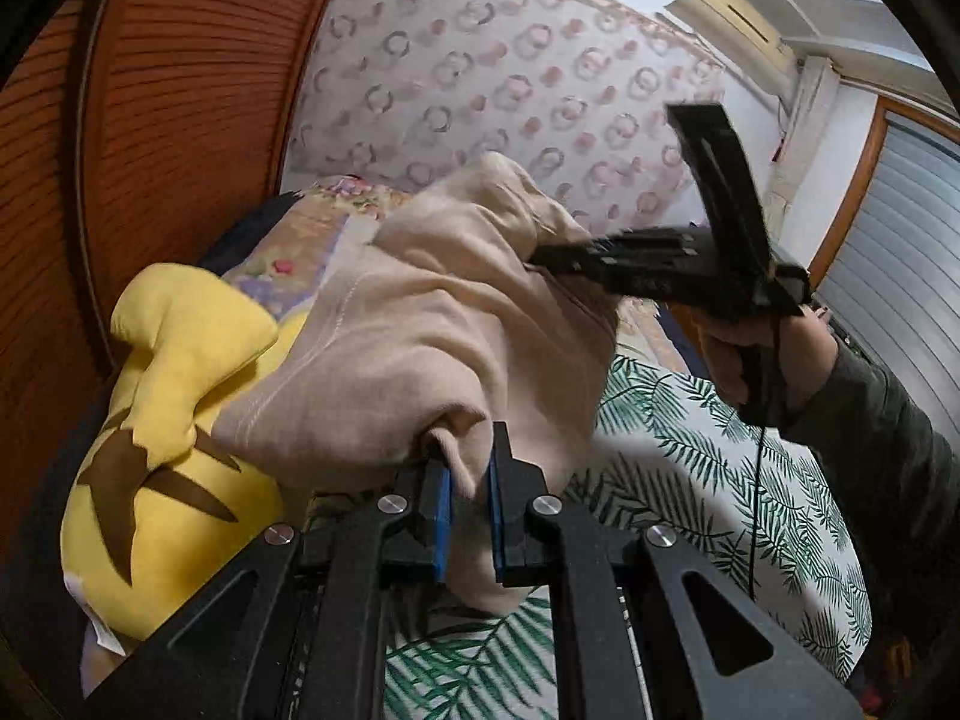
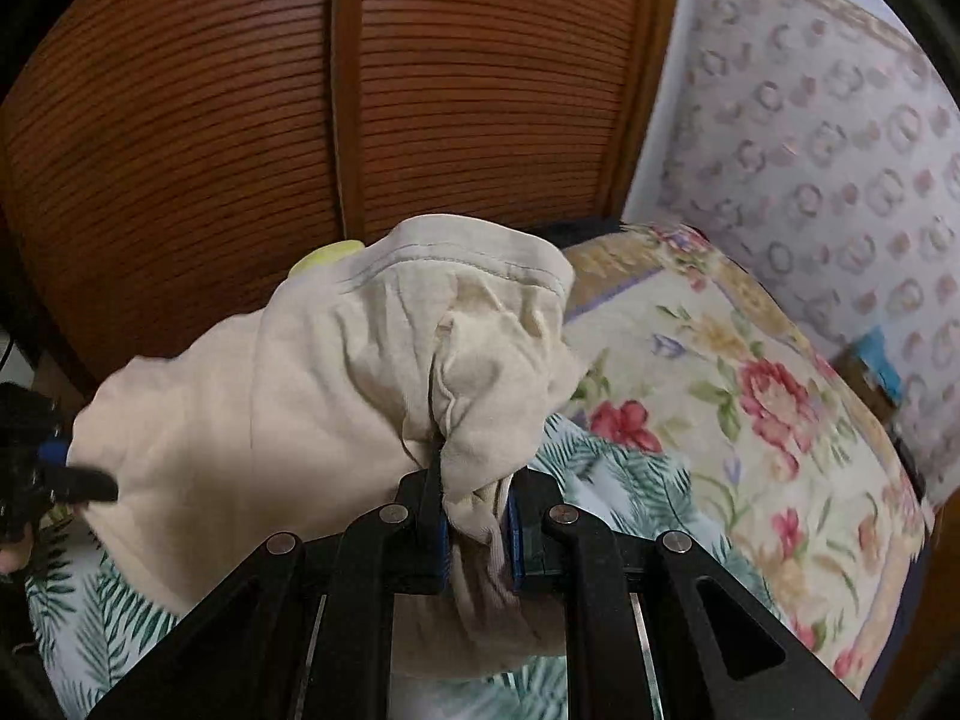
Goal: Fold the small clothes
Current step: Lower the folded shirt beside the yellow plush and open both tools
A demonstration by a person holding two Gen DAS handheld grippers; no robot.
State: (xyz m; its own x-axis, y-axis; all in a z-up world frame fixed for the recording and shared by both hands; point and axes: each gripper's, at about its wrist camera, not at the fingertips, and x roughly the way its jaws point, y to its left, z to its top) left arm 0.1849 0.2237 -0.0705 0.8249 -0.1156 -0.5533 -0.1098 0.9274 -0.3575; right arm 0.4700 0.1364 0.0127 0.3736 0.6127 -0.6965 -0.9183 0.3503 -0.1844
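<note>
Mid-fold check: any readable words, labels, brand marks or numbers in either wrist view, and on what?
No readable text in either view.
Beige garment: stitching only, no print or tag visible.
Yellow plush toy: a white tag at its lower edge, too small to read.
Air conditioner: no legible marking.
Floral quilt, leaf-print sheet and wallpaper: patterns only, no lettering.

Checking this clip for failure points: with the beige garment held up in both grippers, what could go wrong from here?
The left gripper and right gripper each pinch only a bunched wad of the beige garment, so an edge may slip or the fold come out crooked. The yellow plush toy lies close by; the hanging cloth could snag it.
</note>
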